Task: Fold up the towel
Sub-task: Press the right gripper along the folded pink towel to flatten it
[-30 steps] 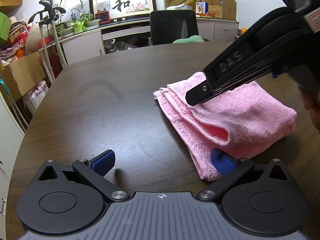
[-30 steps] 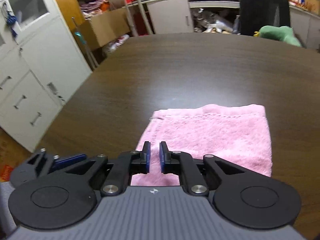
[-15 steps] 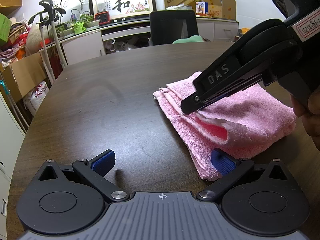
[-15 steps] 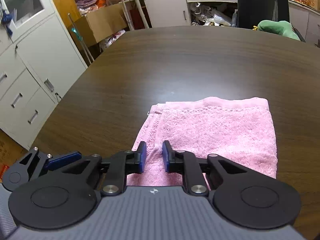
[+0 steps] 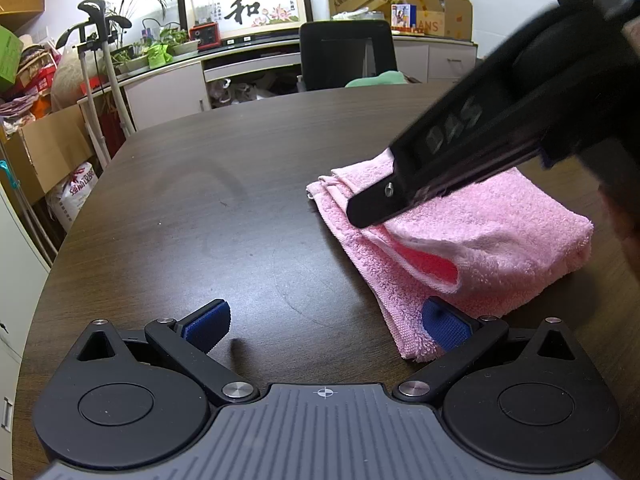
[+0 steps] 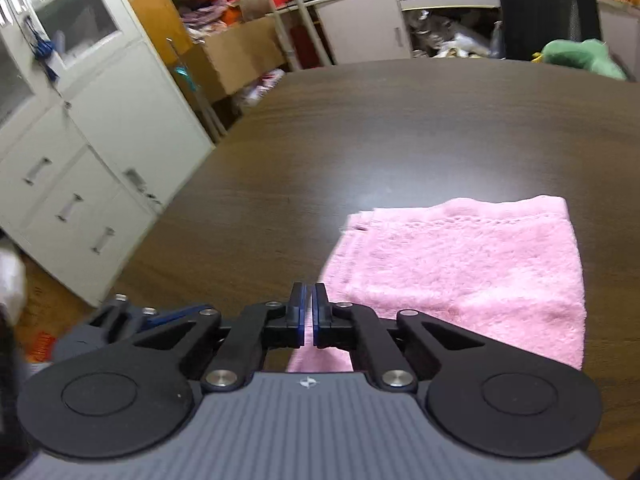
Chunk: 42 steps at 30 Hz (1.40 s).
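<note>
Nearest, the left gripper sat wide open, its right pad at the near corner of the towel, gripping nothing. The folded pink towel lay on the table, soft, light, best pinched at an edge. The right gripper, nearly shut and empty, had closed further since half a second earlier.

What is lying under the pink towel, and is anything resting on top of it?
Under the pink towel only the dark wooden table shows; whatever lies beneath its folds is covered. On top, the right gripper appears to press at its left edge. The left gripper stands open beside the near corner.
</note>
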{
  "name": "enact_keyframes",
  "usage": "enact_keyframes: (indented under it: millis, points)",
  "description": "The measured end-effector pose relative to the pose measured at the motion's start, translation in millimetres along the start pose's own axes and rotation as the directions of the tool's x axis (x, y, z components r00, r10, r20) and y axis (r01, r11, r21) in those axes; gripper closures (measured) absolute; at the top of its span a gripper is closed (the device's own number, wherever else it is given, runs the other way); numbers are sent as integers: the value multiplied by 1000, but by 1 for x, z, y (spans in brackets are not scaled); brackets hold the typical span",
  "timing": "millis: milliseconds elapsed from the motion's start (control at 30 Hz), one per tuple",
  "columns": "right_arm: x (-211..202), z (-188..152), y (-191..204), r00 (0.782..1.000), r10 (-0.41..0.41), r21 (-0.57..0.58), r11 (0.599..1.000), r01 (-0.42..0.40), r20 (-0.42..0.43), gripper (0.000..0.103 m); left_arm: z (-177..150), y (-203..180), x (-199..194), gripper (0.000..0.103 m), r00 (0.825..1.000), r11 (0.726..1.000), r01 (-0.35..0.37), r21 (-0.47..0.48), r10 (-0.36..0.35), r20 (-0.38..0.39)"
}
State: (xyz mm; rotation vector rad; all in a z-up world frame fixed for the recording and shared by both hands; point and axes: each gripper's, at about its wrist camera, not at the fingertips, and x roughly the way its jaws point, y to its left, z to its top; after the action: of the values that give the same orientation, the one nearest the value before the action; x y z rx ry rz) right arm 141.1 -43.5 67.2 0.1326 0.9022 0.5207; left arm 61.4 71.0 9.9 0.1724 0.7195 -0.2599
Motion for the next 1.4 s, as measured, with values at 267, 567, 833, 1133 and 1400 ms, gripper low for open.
enact_keyframes:
  millis: [267, 567, 833, 1133, 1400]
  points:
    - [-16, 3, -8, 1000, 26, 12, 1000, -26, 4, 89, 1, 0, 0, 0, 1000, 1000, 0, 0, 0, 0]
    - [-8, -6, 18, 993, -95, -109, 990, 88, -66, 75, 2, 1, 1, 0, 1000, 1000, 3, -6, -3, -2]
    - [5, -5, 29, 985, -146, -142, 981, 132, -93, 72, 3, 0, 1, 0, 1000, 1000, -1, -3, 1, -2]
    - [5, -8, 27, 985, -157, -136, 980, 145, -78, 86, 3, 4, 2, 0, 1000, 1000, 5, -11, -5, -4]
    - [-1, -6, 22, 995, -88, -100, 992, 83, -51, 100, 2, 6, 2, 0, 1000, 1000, 4, -8, -4, -3]
